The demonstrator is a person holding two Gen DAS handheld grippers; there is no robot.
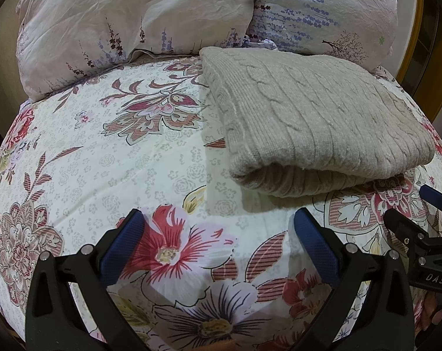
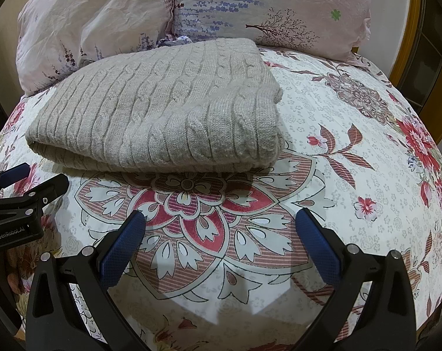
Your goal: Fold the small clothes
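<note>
A grey cable-knit sweater [image 1: 314, 117] lies folded into a thick rectangle on the floral bedspread [image 1: 133, 152], its folded edge facing me. It also shows in the right wrist view [image 2: 162, 111]. My left gripper [image 1: 218, 219] is open and empty, just short of the sweater's near left corner. My right gripper [image 2: 221, 219] is open and empty, in front of the sweater's near right corner. Each gripper shows at the edge of the other's view: the right gripper [image 1: 419, 204] and the left gripper [image 2: 31, 175].
Two pale floral pillows [image 1: 133, 14] [image 2: 264, 5] lean against the head of the bed behind the sweater. A wooden frame [image 2: 411, 29] stands at the far right. The bedspread [image 2: 352, 146] extends to both sides of the sweater.
</note>
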